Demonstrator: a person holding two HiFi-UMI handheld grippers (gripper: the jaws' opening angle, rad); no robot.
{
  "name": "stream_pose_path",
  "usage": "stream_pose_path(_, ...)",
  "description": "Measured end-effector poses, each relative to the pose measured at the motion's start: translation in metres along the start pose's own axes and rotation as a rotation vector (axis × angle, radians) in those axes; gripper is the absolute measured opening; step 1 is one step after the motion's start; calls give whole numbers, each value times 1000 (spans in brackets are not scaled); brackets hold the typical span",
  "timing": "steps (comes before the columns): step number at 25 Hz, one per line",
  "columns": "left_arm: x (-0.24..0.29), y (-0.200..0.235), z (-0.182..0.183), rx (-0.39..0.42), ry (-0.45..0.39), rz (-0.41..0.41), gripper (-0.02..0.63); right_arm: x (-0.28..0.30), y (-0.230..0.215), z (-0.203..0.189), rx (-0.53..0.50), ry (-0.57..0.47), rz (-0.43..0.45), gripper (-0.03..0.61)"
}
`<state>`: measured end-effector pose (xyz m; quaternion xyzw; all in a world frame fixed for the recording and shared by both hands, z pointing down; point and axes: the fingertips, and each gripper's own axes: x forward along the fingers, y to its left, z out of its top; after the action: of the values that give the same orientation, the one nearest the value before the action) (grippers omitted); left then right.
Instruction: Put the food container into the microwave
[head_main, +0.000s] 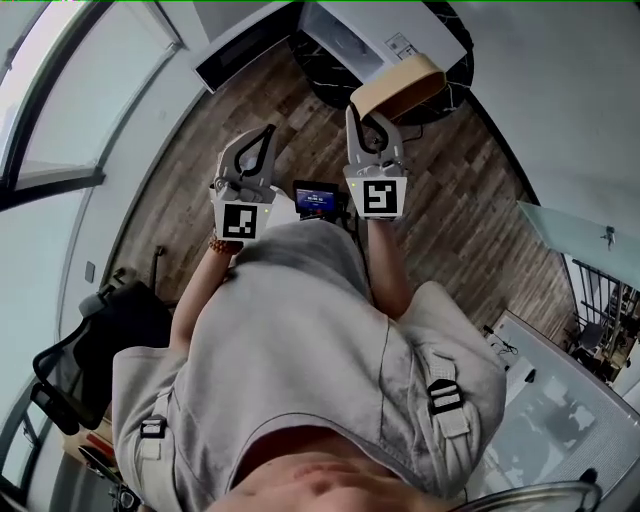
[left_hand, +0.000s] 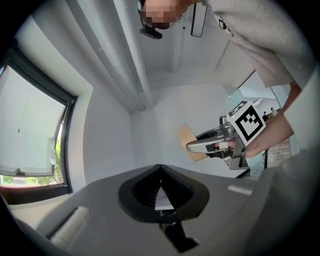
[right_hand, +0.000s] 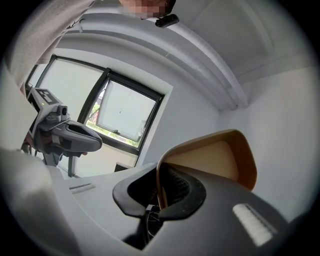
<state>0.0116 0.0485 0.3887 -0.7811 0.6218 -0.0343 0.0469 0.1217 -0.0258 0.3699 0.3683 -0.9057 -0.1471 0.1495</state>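
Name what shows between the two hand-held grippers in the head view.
Head view: a small black screen between the left hand-held gripper and right hand-held gripper.

Left gripper (head_main: 267, 135) closed empty; right gripper (head_main: 358, 115) clamped.

The person's torso (head_main: 300, 370) filled the lower head view and hid the floor (head_main: 470, 210) beneath. The container (head_main: 398, 88) covered part of a white box (head_main: 385, 35) that the top edge cut off. Print on a small screen (head_main: 316, 198) was too small to read. In the left gripper view only a tan corner of the container showed behind the right gripper (left_hand: 192, 146); in the right gripper view its near wall was hidden low down between the jaws.
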Motion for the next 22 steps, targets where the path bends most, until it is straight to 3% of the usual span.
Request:
stream_pose_path(3,22,13,-2,-2,8,-54,-3,22,-8,1,39,-6,-42,24)
stream_pose_path(6,44,20,12,75,-63,-122,-3,38,-13,-1,50,-7,-74,25)
stream_pose_path(9,60,27,12,101,-74,-167,-2,55,-16,-10,72,7,-95,24)
stream_pose_path(19,93,42,12,113,-91,-209,-3,90,-24,-25,60,58,-84,25)
stream_pose_path(22,103,36,14,111,-106,-261,-3,90,-33,-25,53,69,-116,25)
